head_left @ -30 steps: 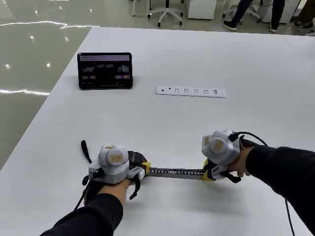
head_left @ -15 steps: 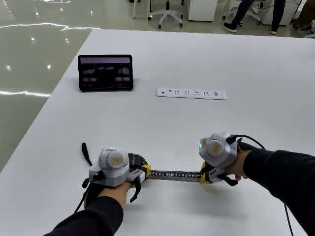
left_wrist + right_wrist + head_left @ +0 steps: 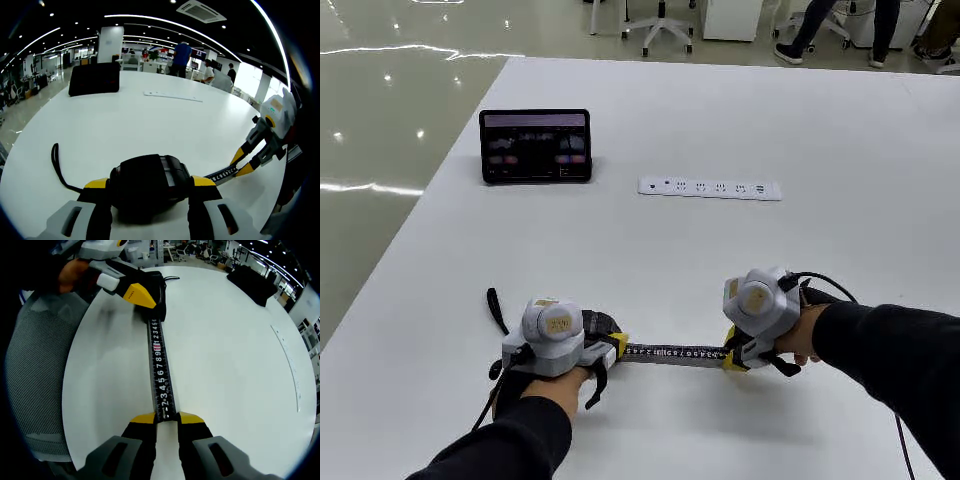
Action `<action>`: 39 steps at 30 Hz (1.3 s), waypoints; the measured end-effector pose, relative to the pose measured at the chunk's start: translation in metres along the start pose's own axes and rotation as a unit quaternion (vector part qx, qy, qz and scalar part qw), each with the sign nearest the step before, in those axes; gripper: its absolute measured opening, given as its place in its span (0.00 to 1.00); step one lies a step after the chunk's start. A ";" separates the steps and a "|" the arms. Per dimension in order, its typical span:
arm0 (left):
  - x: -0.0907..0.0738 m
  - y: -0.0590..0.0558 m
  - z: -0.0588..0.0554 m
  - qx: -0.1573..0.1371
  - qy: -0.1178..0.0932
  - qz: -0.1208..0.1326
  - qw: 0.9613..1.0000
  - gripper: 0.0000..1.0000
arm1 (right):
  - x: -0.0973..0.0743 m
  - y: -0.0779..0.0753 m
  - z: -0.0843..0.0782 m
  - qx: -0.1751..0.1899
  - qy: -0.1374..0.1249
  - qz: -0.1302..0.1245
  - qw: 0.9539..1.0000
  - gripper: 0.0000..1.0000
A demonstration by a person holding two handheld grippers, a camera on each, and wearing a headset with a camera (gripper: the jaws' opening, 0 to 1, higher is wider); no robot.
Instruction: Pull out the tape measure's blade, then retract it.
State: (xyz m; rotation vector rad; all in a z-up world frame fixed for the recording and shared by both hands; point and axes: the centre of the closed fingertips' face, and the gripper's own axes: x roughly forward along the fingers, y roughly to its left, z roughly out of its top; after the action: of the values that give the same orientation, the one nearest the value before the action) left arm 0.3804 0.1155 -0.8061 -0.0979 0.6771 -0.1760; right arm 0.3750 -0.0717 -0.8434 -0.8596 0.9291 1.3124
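The tape measure's black case (image 3: 149, 183) lies on the white table (image 3: 720, 260), clamped between my left gripper's (image 3: 150, 186) yellow-tipped jaws. Its black wrist strap (image 3: 56, 162) trails off to the left. In the head view the case (image 3: 601, 328) sits under my left gripper (image 3: 610, 345). The numbered blade (image 3: 160, 370) runs flat along the table from the case (image 3: 152, 290) to my right gripper (image 3: 166, 418), which is shut on the blade's end. The head view shows the blade (image 3: 675, 352) stretched between the left gripper and my right gripper (image 3: 730, 360).
A dark tablet (image 3: 535, 145) stands at the back left of the table. A white power strip (image 3: 710, 188) lies beyond the grippers. Office chairs and people's legs stand past the table's far edge. The table's left edge drops to a glossy floor.
My right gripper has slid a little to the left toward the case, so the exposed blade is slightly shorter. The left gripper keeps the case in place.
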 end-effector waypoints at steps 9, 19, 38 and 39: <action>0.001 0.001 0.000 -0.001 0.001 -0.001 1.000 0.57 | 0.002 0.002 0.005 -0.002 -0.002 -0.001 1.000 0.11; 0.001 0.001 0.000 -0.001 0.000 -0.001 1.000 0.57 | 0.004 0.002 0.010 0.000 -0.007 -0.001 1.000 0.11; 0.000 0.000 0.000 -0.001 0.001 -0.002 1.000 0.57 | 0.007 0.003 0.019 0.001 -0.015 0.000 1.000 0.11; 0.000 0.000 0.000 -0.002 0.001 -0.002 1.000 0.57 | 0.007 0.003 0.020 0.002 -0.016 0.000 1.000 0.11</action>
State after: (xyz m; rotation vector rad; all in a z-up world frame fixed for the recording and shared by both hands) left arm 0.3805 0.1159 -0.8063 -0.1028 0.6791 -0.1797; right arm 0.3736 -0.0509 -0.8419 -0.8340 0.9058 1.3208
